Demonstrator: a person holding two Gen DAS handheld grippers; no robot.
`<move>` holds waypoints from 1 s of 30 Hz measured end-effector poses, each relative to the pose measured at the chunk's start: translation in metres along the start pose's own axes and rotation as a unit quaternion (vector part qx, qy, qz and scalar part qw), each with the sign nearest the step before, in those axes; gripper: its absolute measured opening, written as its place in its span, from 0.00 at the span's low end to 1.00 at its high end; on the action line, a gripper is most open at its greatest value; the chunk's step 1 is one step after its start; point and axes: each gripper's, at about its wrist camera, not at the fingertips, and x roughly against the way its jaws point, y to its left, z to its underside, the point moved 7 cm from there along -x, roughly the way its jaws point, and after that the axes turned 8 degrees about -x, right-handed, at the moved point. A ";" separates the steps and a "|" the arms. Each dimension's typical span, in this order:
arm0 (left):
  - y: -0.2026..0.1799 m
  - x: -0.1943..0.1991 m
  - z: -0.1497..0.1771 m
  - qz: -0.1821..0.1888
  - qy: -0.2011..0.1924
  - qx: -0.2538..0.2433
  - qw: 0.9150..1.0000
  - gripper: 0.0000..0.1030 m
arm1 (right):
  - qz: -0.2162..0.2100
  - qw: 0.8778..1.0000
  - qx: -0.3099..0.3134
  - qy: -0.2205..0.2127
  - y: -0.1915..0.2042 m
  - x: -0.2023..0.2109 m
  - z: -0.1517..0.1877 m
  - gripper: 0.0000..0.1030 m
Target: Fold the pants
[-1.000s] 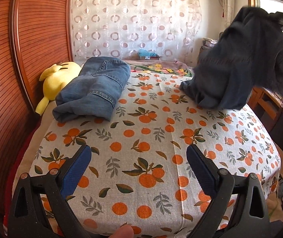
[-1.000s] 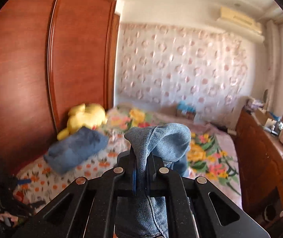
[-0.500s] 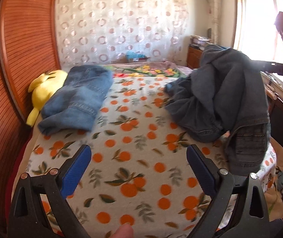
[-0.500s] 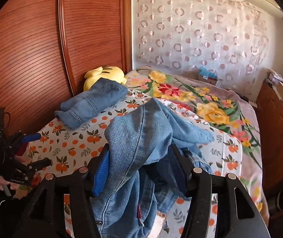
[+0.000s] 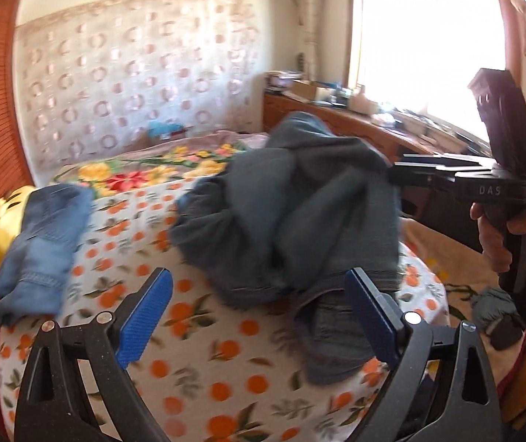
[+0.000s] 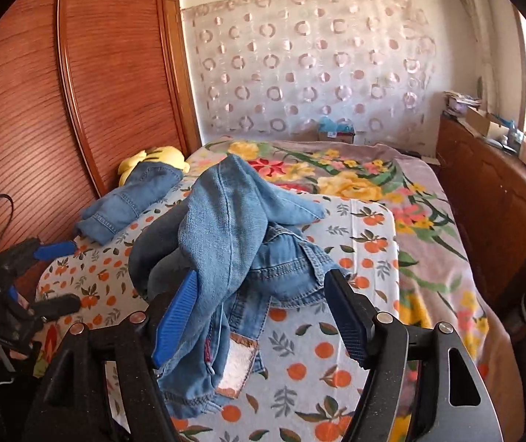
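Right wrist view: right gripper (image 6: 263, 316) fingers just opening, crumpled jeans (image 6: 233, 235) heaped between them, unpinched, no clear long axis; left gripper (image 5: 259, 316) gapes empty.

Left wrist view looks from the bed's (image 5: 196, 364) foot toward the window; right wrist view faces the curtain from the opposite side. Both closely overlook the crumpled jeans (image 5: 299, 213) (image 6: 233, 228).

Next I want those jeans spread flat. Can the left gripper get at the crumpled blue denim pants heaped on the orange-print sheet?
Probably yes. The left gripper is open and empty, the crumpled blue denim pants lie just ahead, and nothing sits between them.
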 end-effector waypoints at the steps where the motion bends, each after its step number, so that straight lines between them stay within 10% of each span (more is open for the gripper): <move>1: -0.005 -0.002 -0.001 0.005 0.002 -0.004 1.000 0.90 | 0.008 1.000 -0.005 -0.006 0.001 0.006 0.002 0.72; 8: -0.042 -0.017 -0.003 0.053 0.016 -0.025 0.998 0.78 | 0.084 0.996 -0.017 -0.014 0.002 0.017 0.027 0.73; 17: -0.062 -0.029 -0.005 0.093 0.023 -0.049 0.994 0.11 | 0.084 0.995 -0.059 0.012 0.006 0.005 0.035 0.73; 30: 0.111 0.038 -0.028 -0.042 -0.029 0.052 0.997 0.08 | 0.064 0.996 -0.061 0.011 0.007 -0.029 0.013 0.73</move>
